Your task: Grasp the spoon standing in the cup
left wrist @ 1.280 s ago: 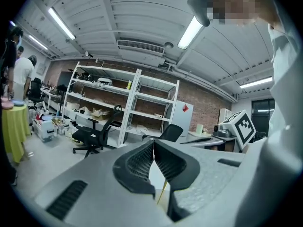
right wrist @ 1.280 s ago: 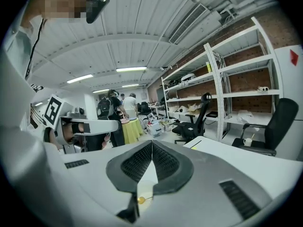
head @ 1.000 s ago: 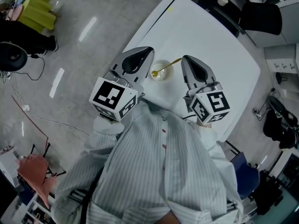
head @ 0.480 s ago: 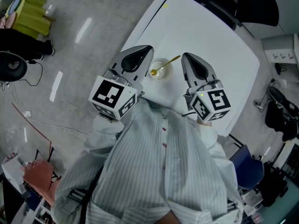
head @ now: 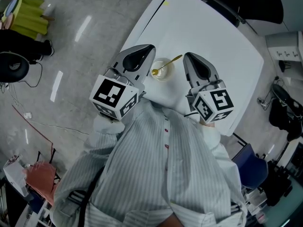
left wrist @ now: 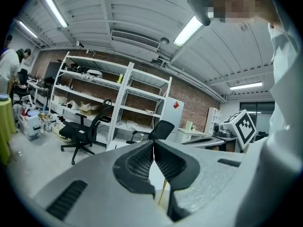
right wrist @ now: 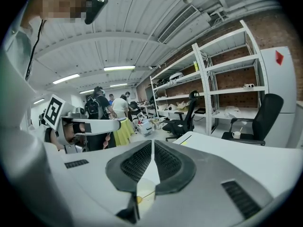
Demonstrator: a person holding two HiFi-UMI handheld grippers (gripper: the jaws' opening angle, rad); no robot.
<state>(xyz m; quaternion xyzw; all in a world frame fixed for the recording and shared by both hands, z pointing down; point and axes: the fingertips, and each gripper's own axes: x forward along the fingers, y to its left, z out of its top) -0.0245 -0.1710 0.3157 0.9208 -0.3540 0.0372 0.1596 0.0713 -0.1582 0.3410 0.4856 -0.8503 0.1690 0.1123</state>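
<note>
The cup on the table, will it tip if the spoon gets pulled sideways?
Probably: the cup looks small and translucent, so likely light. The spoon leans on its rim, handle sticking out, so a sideways pull could lever it over.

Lab-like workshop: brick wall, metal shelving, office chairs, strip ceiling lights.

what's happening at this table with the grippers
A person holds a gripper in each hand at a white table. The left gripper and right gripper flank a cup with a gold spoon leaning in it. Both have jaws together and hold nothing; the spoon is not yet grasped.
</note>
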